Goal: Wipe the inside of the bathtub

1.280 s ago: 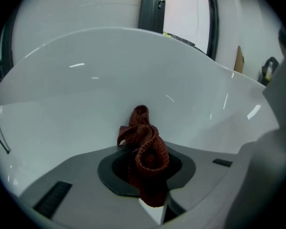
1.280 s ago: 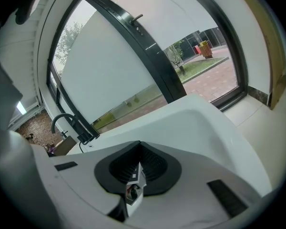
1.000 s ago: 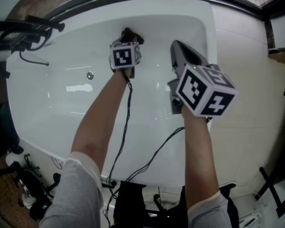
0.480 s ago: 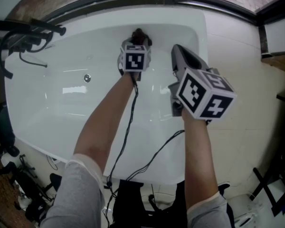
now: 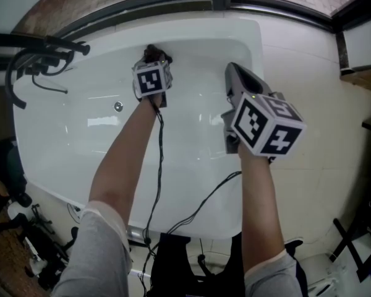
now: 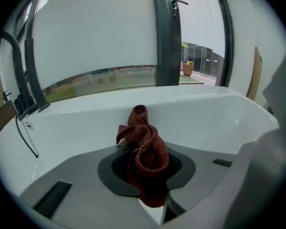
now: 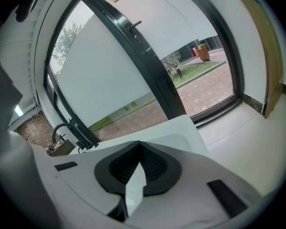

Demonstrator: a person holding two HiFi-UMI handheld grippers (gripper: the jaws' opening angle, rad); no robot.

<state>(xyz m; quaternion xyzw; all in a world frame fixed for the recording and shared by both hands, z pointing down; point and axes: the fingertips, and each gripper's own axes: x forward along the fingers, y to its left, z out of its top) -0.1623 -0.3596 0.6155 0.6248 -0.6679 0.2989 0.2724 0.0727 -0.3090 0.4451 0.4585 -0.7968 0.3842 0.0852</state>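
Far left there's a black tap and hose fitting (image 5: 40, 51) hanging over the end of the white bathtub (image 5: 62, 147), and a small round metal fitting (image 5: 118, 106) sits on the tub's inner surface a bit right of it. The left gripper (image 5: 154, 60) is reaching down inside the tub, up at the far wall, with its jaws clamped on a bunched-up reddish-brown cloth (image 6: 144, 142). The cloth sticks out past the jaw tips in a twisty loop, right at the far inner wall, though I can't tell if it's actually touching. A black cable (image 5: 159, 159) trails back along the left forearm and over the near rim. Further right, the right gripper (image 5: 234, 73) hangs above the right part of the tub, its jaws closed together with nothing between them. Past the tub's right end is pale tiled floor (image 5: 309, 60), and a dark window frame (image 6: 164, 37) runs along the far side
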